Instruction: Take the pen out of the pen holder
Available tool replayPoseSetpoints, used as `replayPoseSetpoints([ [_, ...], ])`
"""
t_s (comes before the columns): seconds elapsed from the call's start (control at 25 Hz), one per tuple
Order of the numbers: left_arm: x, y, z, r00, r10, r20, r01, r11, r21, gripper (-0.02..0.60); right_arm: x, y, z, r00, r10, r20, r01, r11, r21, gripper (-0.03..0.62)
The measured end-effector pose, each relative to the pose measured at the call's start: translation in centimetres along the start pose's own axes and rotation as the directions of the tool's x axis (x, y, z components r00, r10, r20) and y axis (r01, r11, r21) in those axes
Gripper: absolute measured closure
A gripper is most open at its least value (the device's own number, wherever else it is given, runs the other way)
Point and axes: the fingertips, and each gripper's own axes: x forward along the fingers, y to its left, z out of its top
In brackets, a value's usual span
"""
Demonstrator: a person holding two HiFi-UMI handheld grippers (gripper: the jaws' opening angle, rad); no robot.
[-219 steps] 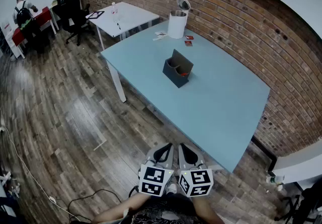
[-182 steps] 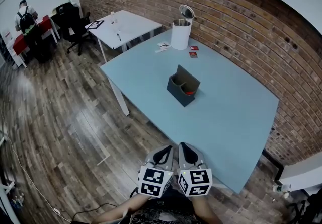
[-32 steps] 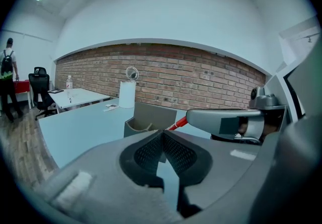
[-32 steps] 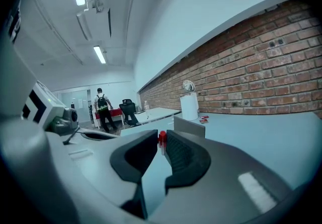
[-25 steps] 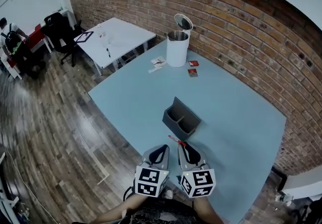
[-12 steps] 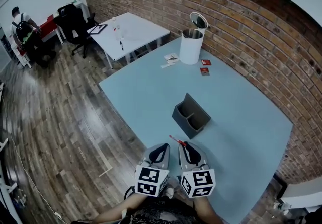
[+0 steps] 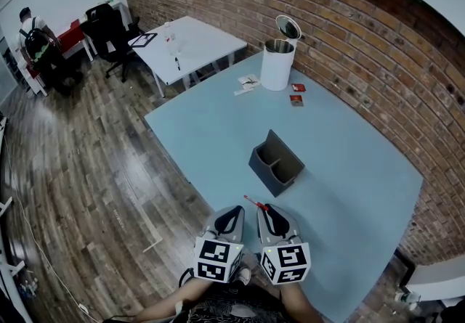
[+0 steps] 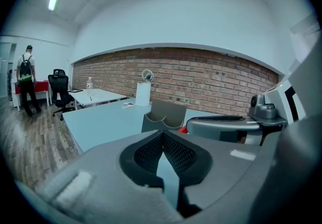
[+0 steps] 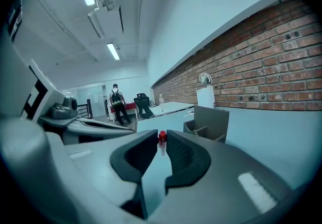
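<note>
**Head view.**
- Worktop (image 7: 218,133): pale blue, standing along a brick wall.
- Pen holder (image 7: 277,164): dark, two compartments, upright near the middle of the worktop. No pen shows in either compartment.
- White bin (image 7: 277,64): at the far end, lid up, with small cards (image 7: 296,100) beside it.
- Left hand-held gripper (image 7: 232,213) and right hand-held gripper (image 7: 267,210): side by side at the near edge, well short of the holder.
- Pen (image 7: 252,202): red-tipped, at the right tool's jaw tips and sticking out leftward. It is clear of the holder and above the worktop's near edge.

**Left gripper view.**
- The jaws meet at the tips with nothing between them.
- The pen holder (image 8: 163,116) stands ahead.
- The other tool lies to the right.

**Right gripper view.**
- The jaws are narrowed onto the pen (image 9: 162,141), pinching it crosswise at their very tips. Its red end shows on top.
- The pen holder (image 9: 207,122) stands ahead and to the right, apart from the pen.

**Handling note.**
- Removal looks essentially done.
- The tip-only pinch looks shallow, so the pen could pivot or slip.
- Hold the squeeze even and avoid quick swings.
- Bring the pen low over bare worktop, away from the holder, before parting the jaws.
- The left tool is best kept out of the pen's path.
</note>
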Motion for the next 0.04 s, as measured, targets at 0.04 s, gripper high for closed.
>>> replayPoseSetpoints([
  [0.04, -0.04, 0.00, 0.02, 1.000, 0.001, 0.002, -0.001, 1.000, 0.003, 0.588, -0.07, 0.01, 0.01, 1.000, 0.001, 0.000, -0.001, 1.000, -0.001, 0.537],
])
